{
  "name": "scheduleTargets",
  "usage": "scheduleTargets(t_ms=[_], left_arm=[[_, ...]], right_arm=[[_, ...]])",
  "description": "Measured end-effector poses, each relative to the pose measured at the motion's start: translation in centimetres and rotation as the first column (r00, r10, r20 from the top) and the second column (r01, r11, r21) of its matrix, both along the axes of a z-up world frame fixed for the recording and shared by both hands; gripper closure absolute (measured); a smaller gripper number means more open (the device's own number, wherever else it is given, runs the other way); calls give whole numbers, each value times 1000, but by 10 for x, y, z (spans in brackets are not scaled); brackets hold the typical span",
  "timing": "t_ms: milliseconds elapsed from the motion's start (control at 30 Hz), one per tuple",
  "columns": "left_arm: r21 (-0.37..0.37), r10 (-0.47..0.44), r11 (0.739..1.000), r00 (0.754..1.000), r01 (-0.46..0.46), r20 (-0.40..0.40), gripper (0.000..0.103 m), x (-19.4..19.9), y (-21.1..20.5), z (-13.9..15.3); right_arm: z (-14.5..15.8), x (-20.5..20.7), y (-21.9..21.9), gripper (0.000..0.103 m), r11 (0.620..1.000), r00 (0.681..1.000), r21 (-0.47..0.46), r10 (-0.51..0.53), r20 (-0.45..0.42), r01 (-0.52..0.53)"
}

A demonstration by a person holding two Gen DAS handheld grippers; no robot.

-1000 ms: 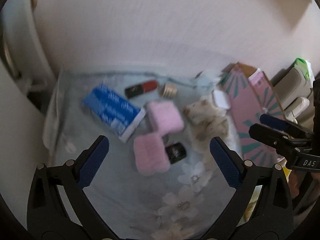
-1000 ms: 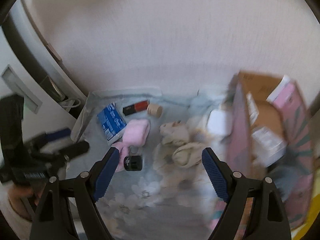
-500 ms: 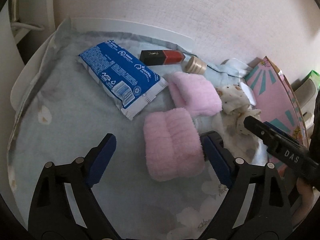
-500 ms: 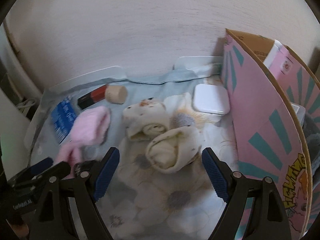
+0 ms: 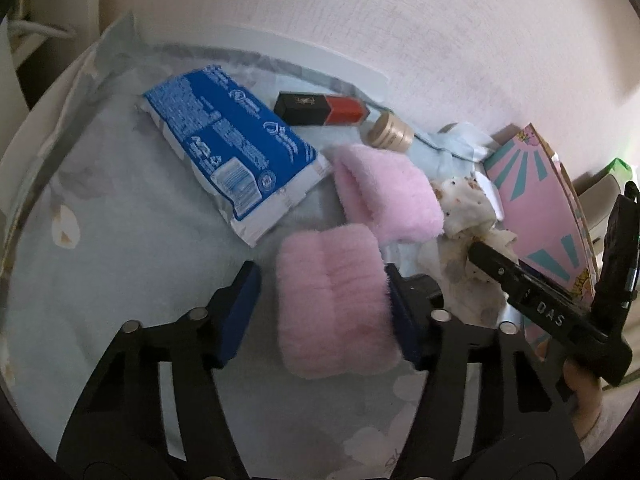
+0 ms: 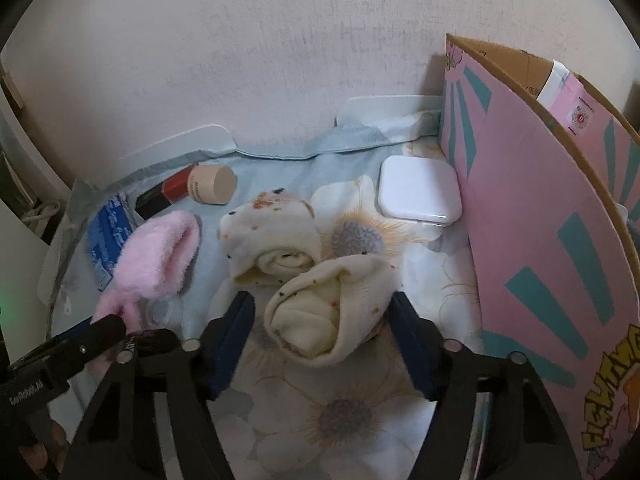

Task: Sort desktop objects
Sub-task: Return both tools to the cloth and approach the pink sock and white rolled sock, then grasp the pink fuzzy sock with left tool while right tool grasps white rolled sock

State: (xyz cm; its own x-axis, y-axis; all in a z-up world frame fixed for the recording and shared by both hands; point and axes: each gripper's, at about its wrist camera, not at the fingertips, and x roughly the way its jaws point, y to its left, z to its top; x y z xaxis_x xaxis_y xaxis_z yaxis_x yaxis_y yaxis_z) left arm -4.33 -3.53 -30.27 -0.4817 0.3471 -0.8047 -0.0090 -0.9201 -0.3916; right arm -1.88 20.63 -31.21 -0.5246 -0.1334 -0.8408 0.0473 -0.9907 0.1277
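While both sets of jaws are closing at once, keep each gripper low and square to its sock so the pads meet the roll at its thick middle rather than skimming the fluff. The pink sock (image 5: 334, 304) lies folded on the cloth (image 5: 120, 280) at the front, between the pads of your left gripper (image 5: 322, 312). The far pad is already into the pile on one side; the near pad stands just clear of the other, so this is not yet a grip. Let it close until the bundle bulges slightly, then lift straight up, because its twin (image 5: 386, 196) lies just behind and the fibres may catch.

The cream sock (image 6: 332, 312), rolled, sits between the pads of your right gripper (image 6: 324, 328). One pad touches its open end; the other shows a gap. Bite across the whole roll, or the loose outer flap may unwind as you raise it. A second cream roll (image 6: 272, 236) touches it from behind.

Beyond lie the blue packet (image 5: 232, 160), lipstick (image 5: 320, 108), small jar (image 6: 212, 190), white case (image 6: 418, 194) and, to the right, the box (image 6: 540, 220), probably where things go.
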Motion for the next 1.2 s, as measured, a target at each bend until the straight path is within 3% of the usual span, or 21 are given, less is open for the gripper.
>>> scheduleTargets(t_ms=[67,167,400,700,1000,1200], left_arm=[[14,-20,1000,1000,20,7,59,1,2,-3],[-11,-26,1000,1000,26,2,60,3,8,-4],[5,-6,1000,1000,6,1,61,7,4,2],[-38,-24,999,1000,24,4,61,9,-9,39],[-56,-128,991,990,125,-60,61,-6,7,120],[-71,-249,968,958,242,-143,61,-25,50,183]], right_arm=[[-1,-1,3,57,1000,1000,-1,3,4,-3],[1,0,5,67,1000,1000,1,18,-4,-18],[9,4,7,70,1000,1000,-20,15,-2,-15],[45,18,3,70,997,998,-47,68,-7,-69],[119,27,-2,70,974,974,-85,202,-101,-211],[165,28,25,70,972,970,-82,207,-128,-219]])
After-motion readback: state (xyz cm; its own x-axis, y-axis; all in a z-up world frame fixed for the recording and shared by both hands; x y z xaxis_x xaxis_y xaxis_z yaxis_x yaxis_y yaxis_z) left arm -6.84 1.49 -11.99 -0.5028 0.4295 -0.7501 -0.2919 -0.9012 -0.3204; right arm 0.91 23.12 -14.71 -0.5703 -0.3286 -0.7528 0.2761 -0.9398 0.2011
